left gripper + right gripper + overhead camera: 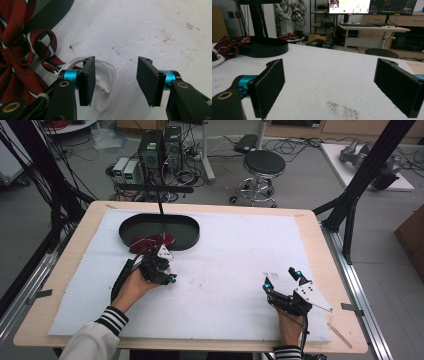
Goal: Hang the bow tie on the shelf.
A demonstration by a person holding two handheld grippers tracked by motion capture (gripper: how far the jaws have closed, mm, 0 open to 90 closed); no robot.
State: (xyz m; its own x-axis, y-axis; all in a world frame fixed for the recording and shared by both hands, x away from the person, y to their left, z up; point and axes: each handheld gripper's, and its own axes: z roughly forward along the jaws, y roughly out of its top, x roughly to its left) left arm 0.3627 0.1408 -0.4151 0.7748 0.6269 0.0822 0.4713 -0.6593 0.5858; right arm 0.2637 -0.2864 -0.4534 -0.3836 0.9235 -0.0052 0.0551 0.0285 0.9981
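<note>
From my remote station, the high view shows the wooden table (pixel 75 245) covered by a white foam sheet (pixel 235 265) that runs across most of the frame. A black oval tray (pixel 159 231) sits at upper left of centre, its long axis running left to right across the picture. A red striped tie (pixel 152 241) spills over the tray's near rim onto the sheet, just above the left gripper (pixel 165 270). In the left gripper view the tie (pixel 17 57) bunches at the left edge, dark red with navy and white stripes, its folds trailing toward the lower right; I cannot make out which way its tip points. A white elastic cord (pixel 106 83) loops from it and lies on the sheet between and beside the jaws. The left gripper (pixel 116 82) stands moderately open, holding nothing, its left pad just over the cord. At lower right of the high view, the right gripper (pixel 282 282) rests on bare foam, well apart from the tie. Its own view shows the right gripper (pixel 337 88) spread wide and empty. No writing is legible on the tie or tray.
</note>
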